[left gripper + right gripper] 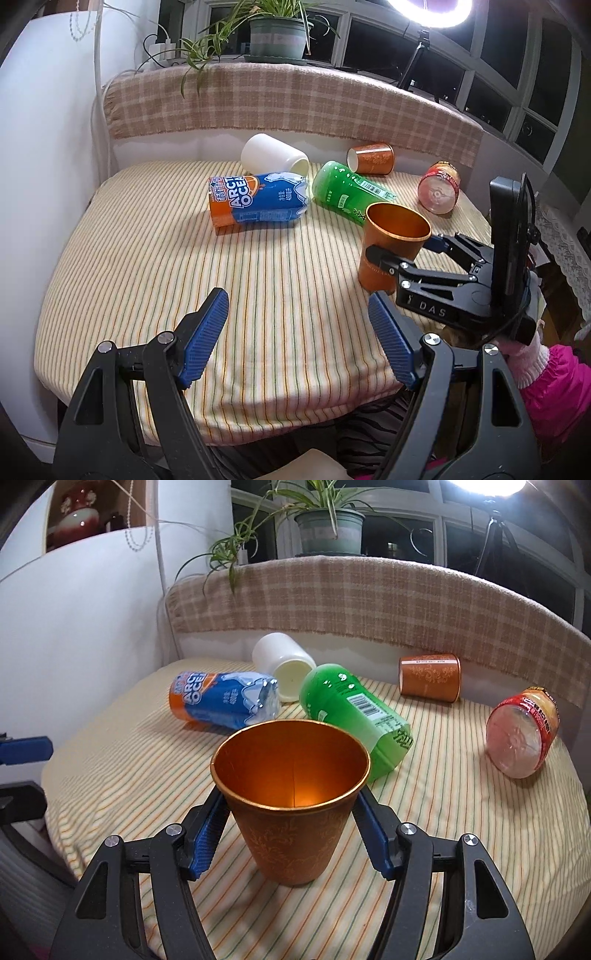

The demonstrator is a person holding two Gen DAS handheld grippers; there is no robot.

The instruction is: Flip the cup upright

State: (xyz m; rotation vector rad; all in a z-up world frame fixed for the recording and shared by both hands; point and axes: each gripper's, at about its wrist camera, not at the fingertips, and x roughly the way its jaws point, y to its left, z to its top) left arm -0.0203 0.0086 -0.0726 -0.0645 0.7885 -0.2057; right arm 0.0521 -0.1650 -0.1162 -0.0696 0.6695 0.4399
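An orange paper cup (291,805) stands upright, mouth up, on the striped tablecloth. My right gripper (291,812) is shut on the orange cup, one blue pad on each side below the rim. The left wrist view shows the same cup (391,243) held at the table's right side by the right gripper (402,254). My left gripper (299,332) is open and empty over the table's front edge, to the left of the cup. A second orange cup (430,683) (371,158) lies on its side at the back.
Lying on the table (147,277): a white cup (273,157), a blue and orange bottle (255,201), a green bottle (347,192) just behind the held cup, and a red bottle (439,186) at the right. A plaid-covered ledge (295,107) with a plant backs the table.
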